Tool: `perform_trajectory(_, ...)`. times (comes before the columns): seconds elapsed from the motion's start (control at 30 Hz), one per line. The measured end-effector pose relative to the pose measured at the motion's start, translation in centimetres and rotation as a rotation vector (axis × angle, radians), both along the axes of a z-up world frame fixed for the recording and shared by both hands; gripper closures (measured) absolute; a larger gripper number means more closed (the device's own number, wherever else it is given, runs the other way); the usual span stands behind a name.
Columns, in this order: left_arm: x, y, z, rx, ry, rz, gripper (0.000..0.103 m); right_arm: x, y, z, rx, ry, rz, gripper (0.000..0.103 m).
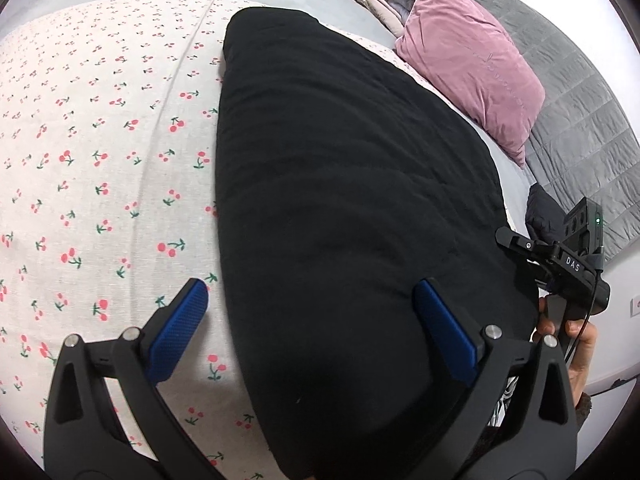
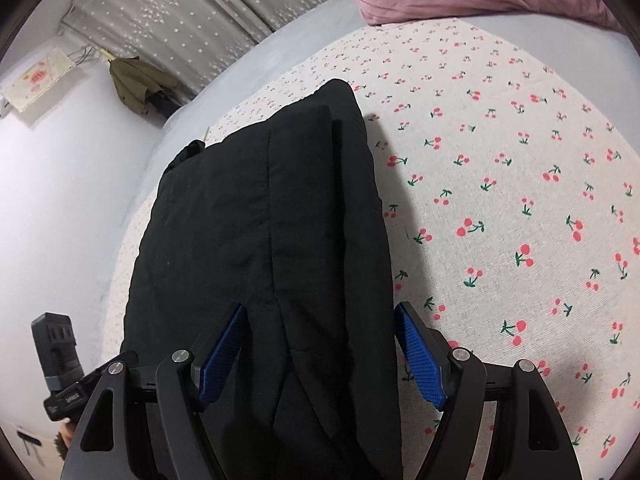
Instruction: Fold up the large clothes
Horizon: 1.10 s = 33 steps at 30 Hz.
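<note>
Left wrist view: the left gripper (image 1: 312, 312) is spread wide at the bottom of the frame, its left pad over the cherry-print sheet (image 1: 100, 152) and its right pad over the folded black garment (image 1: 352, 184), which fills the centre and passes between the pads without being pinched. Right wrist view: the right gripper (image 2: 320, 344) stands apart at bottom centre, straddling the near end of the black garment (image 2: 260, 220); whether the pads (image 2: 420, 356) press on the fabric cannot be told.

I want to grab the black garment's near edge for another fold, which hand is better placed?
Probably the right. Its gripper straddles the garment, which lies between both blue fingers. The left gripper stands open with one finger over the cherry sheet.
</note>
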<state>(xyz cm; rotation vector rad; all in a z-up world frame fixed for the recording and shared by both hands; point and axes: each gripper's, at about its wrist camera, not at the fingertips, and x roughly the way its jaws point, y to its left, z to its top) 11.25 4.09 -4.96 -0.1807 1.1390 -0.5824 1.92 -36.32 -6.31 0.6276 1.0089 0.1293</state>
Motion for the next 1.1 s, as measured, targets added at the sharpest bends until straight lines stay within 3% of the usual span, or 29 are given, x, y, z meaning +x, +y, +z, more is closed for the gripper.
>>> perform_trajectory(0.13, 1.2, 0.6, -0.8, -0.063, 0.047, -0.025, 0.000, 0.4, -0.7, -1.0, 0.066, 0.025, 0.001, 0.022)
perform_trajectory(0.3, 4.0, 1.2, -3.5, -0.245, 0.262, -0.052, 0.000, 1.3, -2.7, -3.8, 0.333, 0.085, 0.015, 0.021)
perform_trajectory(0.37, 4.7, 1.1, -4.7, -0.321, 0.299, -0.046, 0.000, 1.7, -3.3, -5.2, 0.441, 0.087, 0.026, 0.021)
perform_trajectory(0.47, 5.2, 1.2, -5.6, -0.404, 0.314, -0.017, 0.000, 2.5, -3.5, -6.0, 0.507, 0.070, 0.042, 0.022)
perform_trajectory(0.57, 5.3, 1.3, -5.6, -0.421, 0.310, -0.009, 0.005, 3.0, -2.8, -5.7, 0.473, 0.046, 0.062, 0.027)
perform_trajectory(0.73, 4.6, 1.7, -3.4, -0.401, 0.230, -0.009, 0.029, 3.0, -2.2, -4.1, 0.439, 0.001, 0.061, 0.048)
perform_trajectory(0.93, 5.4, 5.3, -0.7, -0.416, 0.113, 0.046, 0.033, 3.6, 1.7, 0.5, 0.390, -0.136, 0.106, 0.056)
perform_trajectory(1.1, 6.2, 13.5, 1.0, -0.429, 0.035, 0.131, 0.034, 6.2, 9.0, 3.0, 0.373, -0.196, 0.202, 0.056)
